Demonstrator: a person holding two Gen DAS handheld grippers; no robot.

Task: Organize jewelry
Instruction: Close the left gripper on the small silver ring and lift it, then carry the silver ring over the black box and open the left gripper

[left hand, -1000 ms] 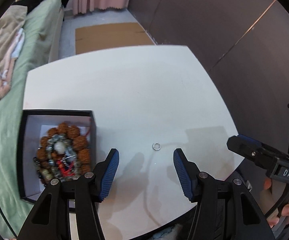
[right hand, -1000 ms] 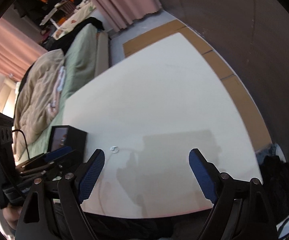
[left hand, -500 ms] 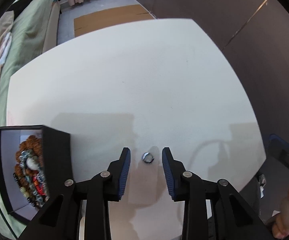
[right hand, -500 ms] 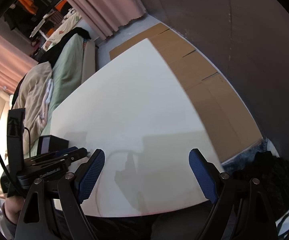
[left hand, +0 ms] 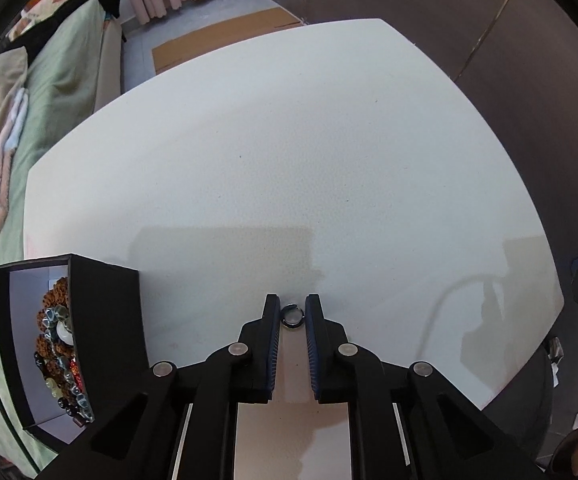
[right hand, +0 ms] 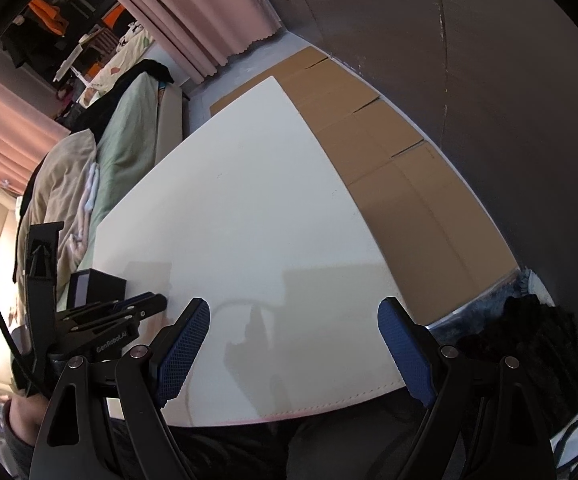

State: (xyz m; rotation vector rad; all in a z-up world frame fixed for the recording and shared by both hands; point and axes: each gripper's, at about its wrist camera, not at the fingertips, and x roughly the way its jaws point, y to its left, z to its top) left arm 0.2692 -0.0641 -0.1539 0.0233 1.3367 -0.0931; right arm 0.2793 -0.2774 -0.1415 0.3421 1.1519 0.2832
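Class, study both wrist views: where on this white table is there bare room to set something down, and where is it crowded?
Bare: the table beyond the left gripper, out to its far edge, and ahead of the right gripper. Crowded: the near-left corner, where the black box of beads stands beside the ring.

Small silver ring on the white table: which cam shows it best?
Left wrist. The small silver ring lies on the white table between the left gripper fingertips, sharp and unobstructed. In the right wrist view the left gripper is seen side-on and the ring cannot be made out.
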